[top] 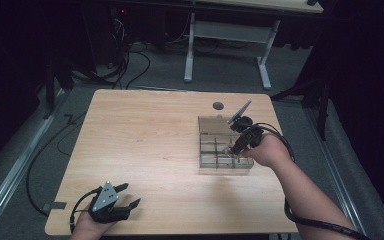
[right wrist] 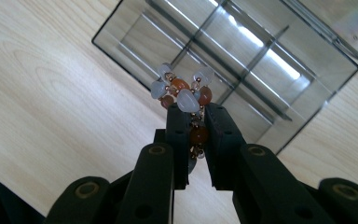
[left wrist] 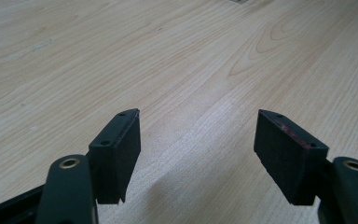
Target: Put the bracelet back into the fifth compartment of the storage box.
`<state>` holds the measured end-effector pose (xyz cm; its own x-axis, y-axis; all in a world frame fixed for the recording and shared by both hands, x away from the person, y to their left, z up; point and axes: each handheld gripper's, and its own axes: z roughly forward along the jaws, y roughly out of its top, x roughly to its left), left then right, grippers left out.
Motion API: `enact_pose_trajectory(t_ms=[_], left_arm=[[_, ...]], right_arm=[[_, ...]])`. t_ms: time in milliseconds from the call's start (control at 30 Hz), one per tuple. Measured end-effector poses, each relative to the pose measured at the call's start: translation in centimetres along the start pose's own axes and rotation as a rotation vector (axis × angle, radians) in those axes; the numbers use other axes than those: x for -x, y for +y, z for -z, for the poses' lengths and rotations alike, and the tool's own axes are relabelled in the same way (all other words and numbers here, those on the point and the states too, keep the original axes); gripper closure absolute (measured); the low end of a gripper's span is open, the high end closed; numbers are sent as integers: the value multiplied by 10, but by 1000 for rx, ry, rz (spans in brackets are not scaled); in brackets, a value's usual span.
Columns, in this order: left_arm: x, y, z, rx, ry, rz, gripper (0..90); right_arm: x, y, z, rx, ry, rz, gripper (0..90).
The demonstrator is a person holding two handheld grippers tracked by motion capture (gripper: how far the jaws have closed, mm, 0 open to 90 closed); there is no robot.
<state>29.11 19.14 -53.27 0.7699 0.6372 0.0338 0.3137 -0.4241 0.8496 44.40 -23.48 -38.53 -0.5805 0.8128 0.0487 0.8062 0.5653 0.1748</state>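
A clear plastic box with dividers point(top: 220, 145) point(right wrist: 242, 56) stands on the right half of the wooden table point(top: 150, 145), its lid tilted up at the back. My right gripper point(top: 234, 148) point(right wrist: 196, 116) hangs over the box's near right compartments, shut on a beaded bracelet point(right wrist: 182, 91) of white and orange beads with small gold ones between. The bracelet bunches above the jaw tips, above the box's dividers. My left gripper point(top: 127, 195) point(left wrist: 198, 149) rests near the table's front left edge, open, with bare wood between its pads.
A dark round cable hole point(top: 218, 105) sits in the table behind the box. A white-legged desk point(top: 227, 35) stands beyond the table. Cables point(top: 45, 150) lie on the grey floor at the left. A cable point(top: 310, 220) trails along the right forearm.
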Motion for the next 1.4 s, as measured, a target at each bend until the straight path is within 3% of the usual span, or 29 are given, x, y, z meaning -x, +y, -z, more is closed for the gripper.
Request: enact_pose_trajectory(t_ms=[167, 200, 233, 400, 733, 767, 867, 900, 933, 1133, 1200, 1400], left_arm=[[0, 0, 0, 0, 0, 1, 321], [0, 0, 0, 0, 0, 1, 321], [0, 0, 0, -1, -1, -1, 320], [0, 0, 0, -1, -1, 0, 320], [0, 0, 0, -4, -3, 1, 320], [0, 0, 0, -5, -3, 1, 320], [0, 0, 0, -4, -3, 0, 320], [0, 0, 0, -4, -3, 0, 320], [0, 0, 0, -4, -3, -1, 320], [0, 0, 0, -5, -5, -1, 320], [0, 0, 0, -4, -5, -1, 320], [0, 0, 0, -3, -5, -1, 320]], right_arm=[[0, 9, -10, -1, 4, 16, 817], [-2, 11, -11, -5, 9, -8, 817], [0, 12, -14, 3, 10, 13, 817], [3, 16, -25, 0, 22, -4, 817], [14, 8, -44, -20, 40, -68, 817], [16, 7, -45, -16, 36, -48, 816], [16, 5, -48, -21, 40, -70, 816], [17, 5, -50, -23, 37, -58, 816], [16, 4, -51, -30, 41, -88, 816], [16, 4, -62, -34, 42, -56, 815], [14, 4, -65, -46, 42, -83, 815], [15, 5, -78, -52, 34, -83, 815]])
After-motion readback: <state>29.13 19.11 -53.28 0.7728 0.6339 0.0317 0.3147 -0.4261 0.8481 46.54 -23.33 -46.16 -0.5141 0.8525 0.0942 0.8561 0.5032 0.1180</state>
